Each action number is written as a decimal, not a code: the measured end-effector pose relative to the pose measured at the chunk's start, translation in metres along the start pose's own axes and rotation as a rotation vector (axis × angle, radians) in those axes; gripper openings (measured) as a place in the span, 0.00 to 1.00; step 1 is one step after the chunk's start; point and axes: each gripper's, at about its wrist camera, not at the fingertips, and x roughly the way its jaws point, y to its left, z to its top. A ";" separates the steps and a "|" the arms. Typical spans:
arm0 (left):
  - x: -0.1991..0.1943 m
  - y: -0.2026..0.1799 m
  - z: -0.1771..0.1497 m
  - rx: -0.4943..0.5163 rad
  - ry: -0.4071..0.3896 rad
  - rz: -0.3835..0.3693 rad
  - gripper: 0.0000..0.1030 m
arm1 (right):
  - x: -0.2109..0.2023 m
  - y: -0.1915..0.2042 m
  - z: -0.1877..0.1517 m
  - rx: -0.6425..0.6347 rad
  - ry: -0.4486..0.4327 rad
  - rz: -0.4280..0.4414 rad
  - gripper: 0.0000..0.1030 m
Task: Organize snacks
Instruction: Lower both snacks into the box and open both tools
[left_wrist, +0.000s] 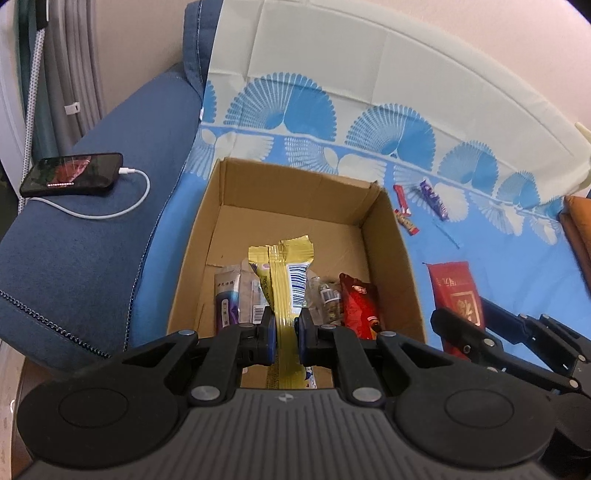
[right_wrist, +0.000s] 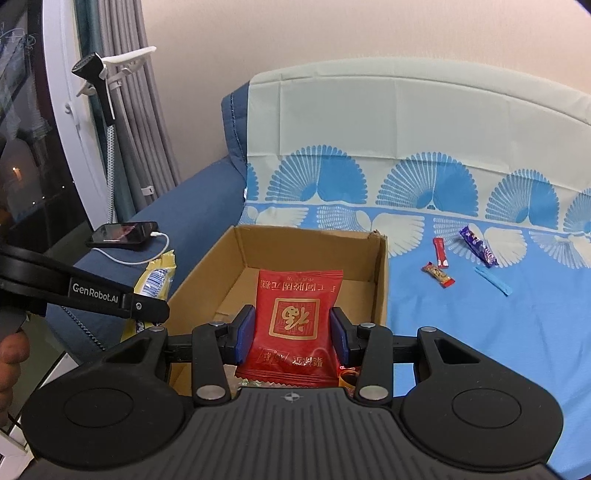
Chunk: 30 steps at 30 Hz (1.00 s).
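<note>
- Left gripper is pinching the yellow snack pack over the cardboard box, ready for dropping.
- Right gripper is clamping the red packet above the box, likewise heading in.

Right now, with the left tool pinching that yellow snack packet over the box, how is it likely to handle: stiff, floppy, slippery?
The yellow packet probably flops: it is a thin film wrapper, and the left tool grips only a narrow strip of it. It looks light, since that small pinch carries it above the cardboard box. The glossy film may be slippery, so it could slide if jolted.
</note>
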 end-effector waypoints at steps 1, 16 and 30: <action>0.004 0.000 0.002 0.002 0.006 0.002 0.12 | 0.003 -0.001 0.000 0.001 0.005 0.000 0.44; 0.073 0.001 0.019 0.023 0.117 0.033 0.12 | 0.067 -0.010 -0.001 0.027 0.106 0.010 0.45; 0.121 0.009 0.021 0.028 0.198 0.050 0.13 | 0.116 -0.022 -0.003 0.046 0.176 -0.005 0.46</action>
